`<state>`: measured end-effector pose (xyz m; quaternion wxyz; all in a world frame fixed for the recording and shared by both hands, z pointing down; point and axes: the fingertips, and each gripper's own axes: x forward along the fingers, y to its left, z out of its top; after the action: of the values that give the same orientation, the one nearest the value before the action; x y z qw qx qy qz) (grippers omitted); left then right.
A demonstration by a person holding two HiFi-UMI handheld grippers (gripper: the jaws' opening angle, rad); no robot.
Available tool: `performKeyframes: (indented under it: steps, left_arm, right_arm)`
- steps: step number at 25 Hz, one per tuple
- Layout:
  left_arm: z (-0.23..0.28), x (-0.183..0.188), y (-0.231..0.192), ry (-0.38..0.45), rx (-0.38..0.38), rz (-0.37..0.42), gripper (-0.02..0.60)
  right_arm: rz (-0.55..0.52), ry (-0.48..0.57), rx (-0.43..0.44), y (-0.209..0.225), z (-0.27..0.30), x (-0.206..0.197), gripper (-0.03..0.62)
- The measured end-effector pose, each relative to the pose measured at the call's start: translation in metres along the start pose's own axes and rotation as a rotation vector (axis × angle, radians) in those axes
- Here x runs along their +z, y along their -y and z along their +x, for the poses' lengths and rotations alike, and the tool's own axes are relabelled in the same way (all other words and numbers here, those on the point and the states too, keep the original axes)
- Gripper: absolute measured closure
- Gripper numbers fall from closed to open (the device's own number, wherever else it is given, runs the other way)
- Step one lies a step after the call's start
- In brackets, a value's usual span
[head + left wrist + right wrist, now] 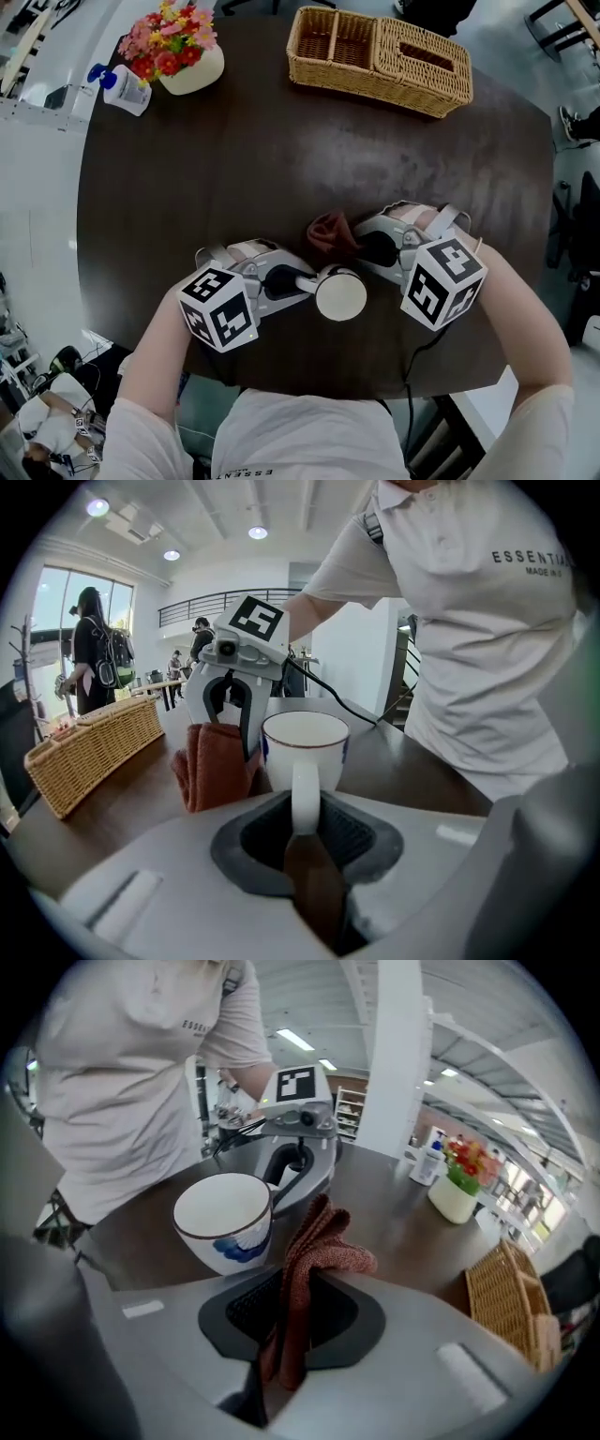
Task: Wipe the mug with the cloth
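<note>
Left gripper: jaws clamped on mug handle. Right gripper: jaws clamped on cloth. Both forearms angle inward.

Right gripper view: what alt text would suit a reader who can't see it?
The right gripper is shut on a folded reddish-brown cloth, close beside a white mug with blue print. The left gripper holds the mug's handle; a flower pot and wicker basket stand farther along the dark table.

The person wears a white short-sleeved shirt with small dark letters on the chest. In the head view, the left gripper at 7 o'clock and the right gripper at 4 o'clock have pale grey bodies and dark grey pads. Each carries a cube with black-and-white square markers. A black cable leaves the right one toward 6 o'clock.
</note>
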<state>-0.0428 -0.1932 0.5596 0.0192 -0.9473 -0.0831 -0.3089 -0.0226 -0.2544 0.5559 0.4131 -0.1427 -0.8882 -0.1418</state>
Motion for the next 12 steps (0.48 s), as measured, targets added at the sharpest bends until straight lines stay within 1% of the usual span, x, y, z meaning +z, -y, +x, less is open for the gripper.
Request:
performKeyframes:
  steps: [4,6,9,12]
  left_arm:
    - [-0.002,0.000,-0.003,0.044,0.006,-0.076,0.509]
    - [-0.002,0.000,-0.004,0.055,0.014,-0.094,0.508]
    - [-0.002,0.000,-0.004,0.055,0.029,-0.105,0.508]
    - [-0.003,-0.002,-0.004,0.058,0.053,-0.122,0.509]
  right_arm:
    - [-0.251,-0.067,0.124,-0.008,0.008,0.009,0.514]
    - [-0.334,-0.094,0.175,-0.010,0.008,0.010,0.514]
    - [-0.367,-0.107,0.208,-0.013,0.007,0.008,0.514]
    - [-0.339,-0.099,0.195,-0.016,0.006,0.005,0.514]
